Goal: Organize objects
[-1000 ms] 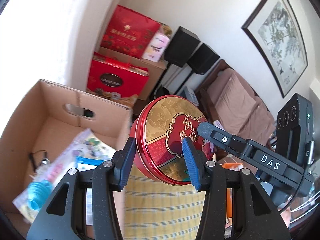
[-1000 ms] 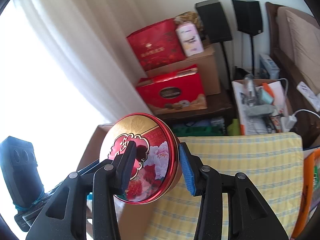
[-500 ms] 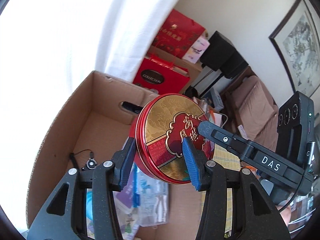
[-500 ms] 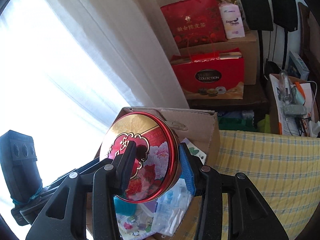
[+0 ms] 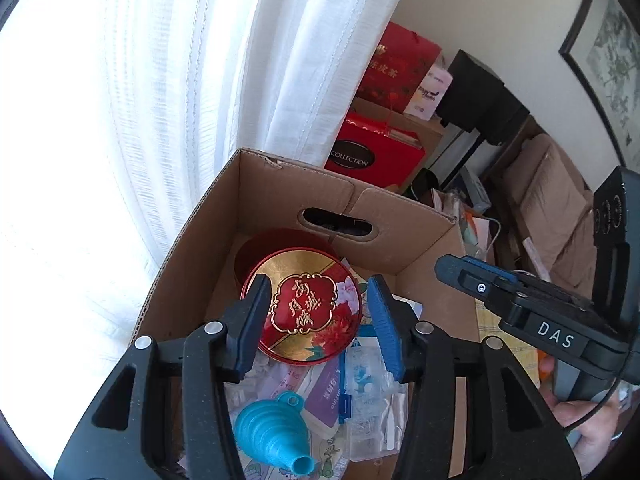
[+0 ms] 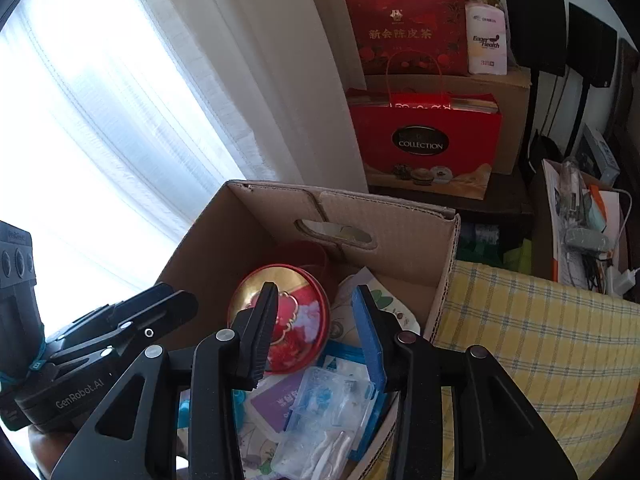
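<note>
Both tongs, left (image 5: 318,318) and right (image 6: 316,330), now stand slackened and empty above the round red tin (image 5: 306,308), which they gripped together a second ago and which now rests inside the cardboard box (image 5: 416,236); this placement looks complete.

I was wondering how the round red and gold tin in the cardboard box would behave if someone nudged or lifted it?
The round red and gold tin looks rigid, so it probably will not flex. Its glossy lid and smooth rim suggest it may slip in a light grip. It lies tilted on loose plastic packets inside the cardboard box, so a nudge would likely make it slide or settle rather than roll.
</note>
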A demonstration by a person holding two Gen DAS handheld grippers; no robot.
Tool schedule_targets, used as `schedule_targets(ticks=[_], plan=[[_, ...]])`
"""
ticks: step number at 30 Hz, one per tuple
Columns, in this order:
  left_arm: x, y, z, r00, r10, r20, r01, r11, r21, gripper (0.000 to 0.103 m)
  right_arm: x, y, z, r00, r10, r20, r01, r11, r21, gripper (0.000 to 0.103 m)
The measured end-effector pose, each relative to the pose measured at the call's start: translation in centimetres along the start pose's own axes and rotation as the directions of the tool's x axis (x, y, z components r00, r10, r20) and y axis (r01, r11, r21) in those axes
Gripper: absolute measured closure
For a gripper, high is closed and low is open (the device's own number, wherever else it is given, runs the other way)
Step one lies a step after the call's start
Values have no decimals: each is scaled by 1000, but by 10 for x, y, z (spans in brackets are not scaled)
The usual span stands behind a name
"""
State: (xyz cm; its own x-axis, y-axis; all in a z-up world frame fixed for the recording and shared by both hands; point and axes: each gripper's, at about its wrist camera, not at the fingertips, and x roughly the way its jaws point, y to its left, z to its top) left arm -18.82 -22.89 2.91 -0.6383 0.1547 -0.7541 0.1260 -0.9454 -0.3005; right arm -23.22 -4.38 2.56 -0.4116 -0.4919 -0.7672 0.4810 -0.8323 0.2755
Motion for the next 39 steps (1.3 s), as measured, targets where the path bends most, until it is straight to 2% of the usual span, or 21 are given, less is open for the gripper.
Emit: schedule_targets(ticks=[1, 4, 6, 9, 12, 15, 17, 23, 28, 30, 33, 39], plan=[[-3, -2, 0, 1000, 7, 7, -7, 1000, 13, 56, -2, 1, -1, 1000, -3, 0, 3, 1000, -6, 62], [-16, -7, -3, 999, 23, 39, -24, 999, 42, 45, -13, 3, -4, 1000, -13, 14, 13, 1000, -28, 62], [-26, -10, -5, 998, 20, 67, -23, 998, 50, 28, -21, 3, -8, 999, -24, 25, 25, 999, -46, 61], [-39, -15, -10, 993, 34, 111, -42, 997, 70, 19, -35, 4, -17, 996, -66, 55, 70, 994, -83, 54], [-46, -18, -16, 992, 24, 127, -35, 996, 81, 10, -48, -1, -26, 992, -94, 79, 101, 990, -94, 43], [-52, -21, -24, 991, 7, 137, -18, 996, 82, 9, -60, -7, -35, 989, -106, 99, 115, 989, -89, 36], [-56, -24, -28, 990, -1, 143, -12, 996, 85, 8, -68, -11, -41, 985, -127, 117, 138, 986, -91, 27], [-66, -43, -46, 989, -21, 149, -1, 989, 148, 8, -93, -24, -60, 972, -170, 162, 182, 981, -61, 16], [-72, -58, -62, 988, -20, 153, -8, 983, 184, 7, -110, -30, -79, 958, -211, 194, 225, 973, -55, 11], [-75, -62, -69, 987, -11, 162, -20, 982, 188, 0, -116, -30, -87, 954, -213, 209, 229, 972, -53, 9], [-76, -65, -79, 987, -1, 163, -29, 983, 182, 0, -127, -31, -100, 945, -226, 236, 243, 969, -46, 3], [-82, -73, -102, 985, -17, 170, -18, 980, 201, 0, -147, -34, -129, 932, -236, 275, 249, 968, -15, 1]])
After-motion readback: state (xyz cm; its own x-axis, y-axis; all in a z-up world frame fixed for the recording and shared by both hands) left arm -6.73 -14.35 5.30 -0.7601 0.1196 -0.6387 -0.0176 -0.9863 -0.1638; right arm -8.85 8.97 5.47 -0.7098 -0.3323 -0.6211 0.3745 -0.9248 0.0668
